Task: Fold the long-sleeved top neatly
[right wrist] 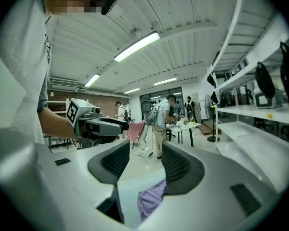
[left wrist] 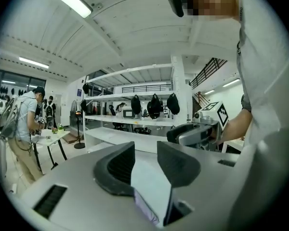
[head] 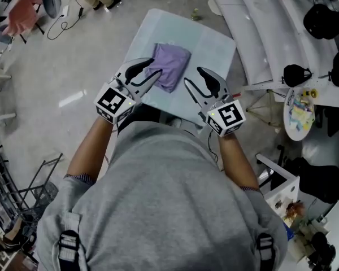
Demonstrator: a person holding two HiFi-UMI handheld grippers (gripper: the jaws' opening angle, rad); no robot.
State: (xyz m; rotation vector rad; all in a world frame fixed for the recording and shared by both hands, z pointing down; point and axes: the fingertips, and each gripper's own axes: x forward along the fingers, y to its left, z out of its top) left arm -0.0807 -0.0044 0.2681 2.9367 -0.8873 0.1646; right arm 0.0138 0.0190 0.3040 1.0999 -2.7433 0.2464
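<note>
Pale tabletop (head: 220, 49) fills the middle of my head view. Purple top (head: 172, 65) lies folded on it, compact. L claw (head: 156, 68) shows over top's left edge, jaws partway apart, nothing btwn them. R claw (head: 192, 75) is just right of top, jaws likewise apart, empty.

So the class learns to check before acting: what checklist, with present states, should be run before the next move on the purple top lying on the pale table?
1. Purple fabric long-sleeved top folded into a compact bundle: ok.
2. Top lies wholly on the pale rectangular table: ok.
3. Left gripper has its jaws apart, nothing between them: ok.
4. Right gripper has its jaws apart, nothing between them: ok.
5. Sleeves tucked in, edges even: cannot tell.
</note>
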